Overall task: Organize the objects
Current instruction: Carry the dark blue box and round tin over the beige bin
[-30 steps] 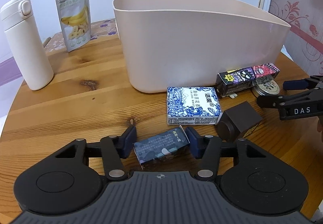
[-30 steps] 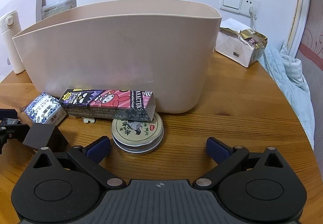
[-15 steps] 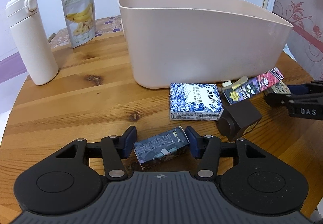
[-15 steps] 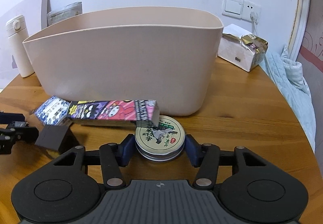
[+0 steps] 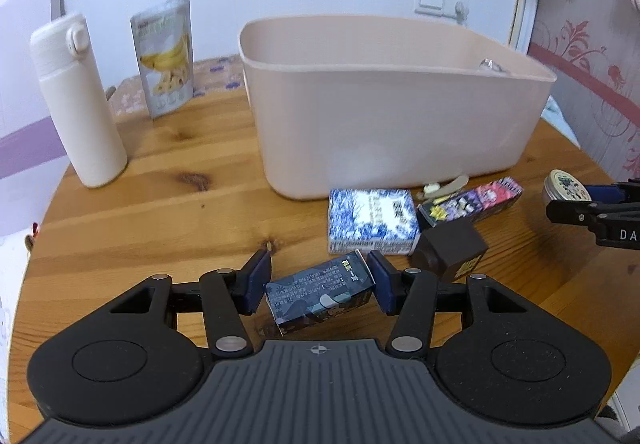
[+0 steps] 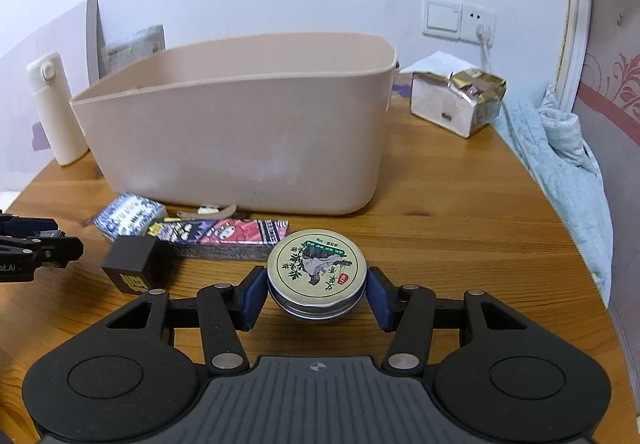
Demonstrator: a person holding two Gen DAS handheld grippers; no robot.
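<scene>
My left gripper [image 5: 318, 286] is shut on a small dark blue box [image 5: 318, 296], held a little above the wooden table [image 5: 160, 212]. My right gripper [image 6: 317, 294] is shut on a round metal tin [image 6: 317, 270] with a plant picture on its lid, lifted slightly. The tin [image 5: 566, 186] and the right gripper show at the right edge of the left wrist view. A beige plastic tub [image 5: 384, 116] stands open behind both. In front of it lie a blue-and-white box [image 5: 372, 220], a long cartoon-printed box [image 6: 224, 238] and a dark brown cube box [image 5: 448, 250].
A white flask [image 5: 76, 104] and a banana-chip pouch [image 5: 164, 56] stand at the back left. A white box with gold foil [image 6: 460, 104] sits at the back right beside a light blue cloth [image 6: 568, 164]. A small beige item [image 6: 208, 212] lies by the tub's base.
The right gripper closed on the round tin and lifted it back from beside the cartoon box. The left gripper rose slightly with the dark blue box still in it.
</scene>
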